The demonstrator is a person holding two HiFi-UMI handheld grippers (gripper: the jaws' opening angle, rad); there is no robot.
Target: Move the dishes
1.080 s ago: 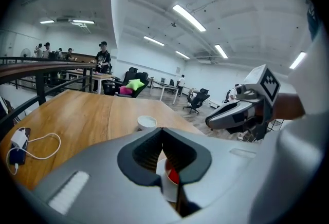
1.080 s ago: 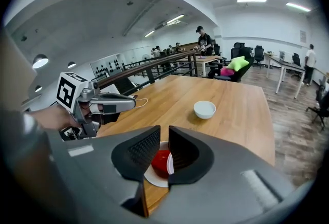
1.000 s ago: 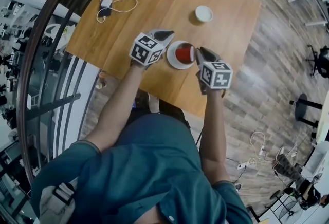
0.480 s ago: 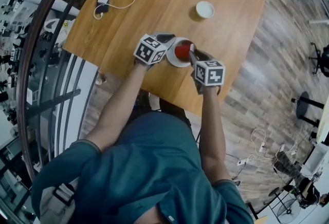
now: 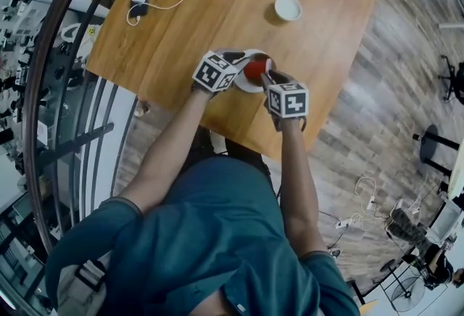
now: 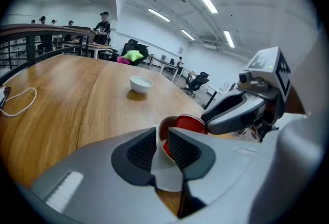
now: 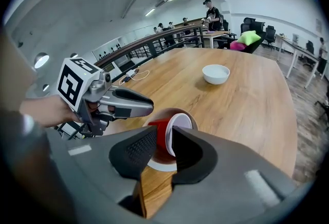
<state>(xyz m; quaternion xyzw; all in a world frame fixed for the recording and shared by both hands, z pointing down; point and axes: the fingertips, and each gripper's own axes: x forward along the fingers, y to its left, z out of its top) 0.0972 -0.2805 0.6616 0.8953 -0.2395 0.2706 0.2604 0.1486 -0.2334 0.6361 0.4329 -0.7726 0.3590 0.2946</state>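
Red cup (image 7: 160, 134) one, plate (image 7: 154, 165) one, bowl (image 5: 288, 8) one

Both arms reach forward side by side; left claw (image 6: 162, 139) pinches the plate (image 5: 249, 88) rim, right claw (image 7: 164, 139) clamps the red cup (image 5: 255, 69).

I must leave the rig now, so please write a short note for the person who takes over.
Left claw: shut on the rim of the white plate.
Right claw: shut on the red cup, which lies on its side on that plate.
The small white bowl stands apart, farther along the table.
Done: both grasps look made.
Left: lift and move the dishes; the bowl is untouched.
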